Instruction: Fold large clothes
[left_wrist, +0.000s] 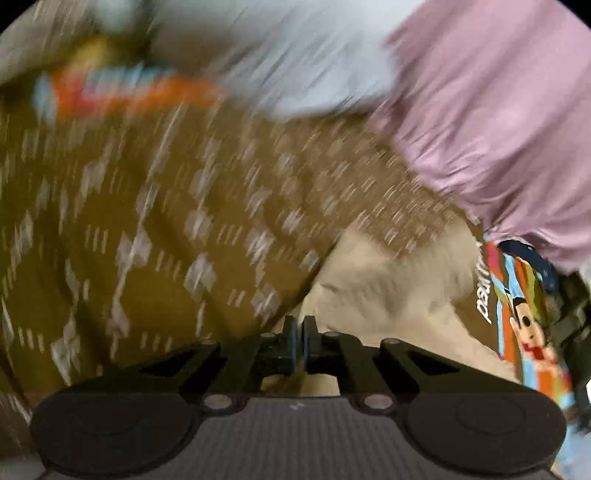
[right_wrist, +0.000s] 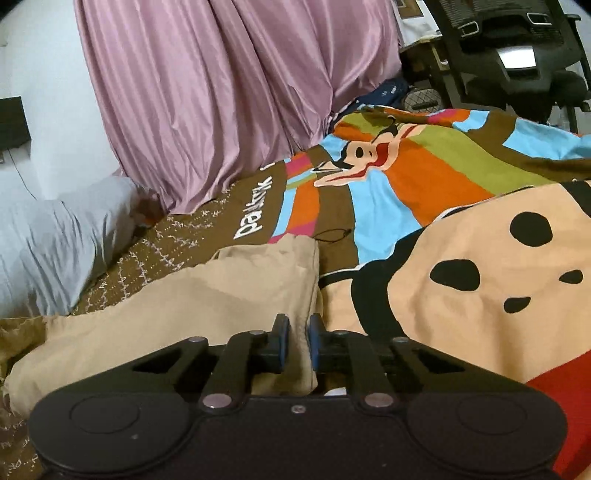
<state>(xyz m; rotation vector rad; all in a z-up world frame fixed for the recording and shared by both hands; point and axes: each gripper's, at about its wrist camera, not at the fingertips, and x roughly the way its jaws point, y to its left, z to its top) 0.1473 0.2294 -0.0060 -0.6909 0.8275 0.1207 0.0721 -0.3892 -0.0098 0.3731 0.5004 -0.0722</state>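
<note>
Where it lies rumpled on the bedspread (right_wrist: 461, 258), the tan garment (right_wrist: 221, 295) seems pinched by both narrow tools (right_wrist: 299, 341) (left_wrist: 298, 345).

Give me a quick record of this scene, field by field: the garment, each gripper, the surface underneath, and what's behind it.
garment: tan cloth, crumpled, lying on the bed
right gripper: shut on a fold of the tan cloth
left gripper: shut, at the tan cloth's edge; whether it pinches fabric cannot be told
surface: cartoon bedspread with coloured stripes, beside a brown patterned cloth
behind: pink curtain, grey pillow, black chair
picture quality: left view blurred
</note>
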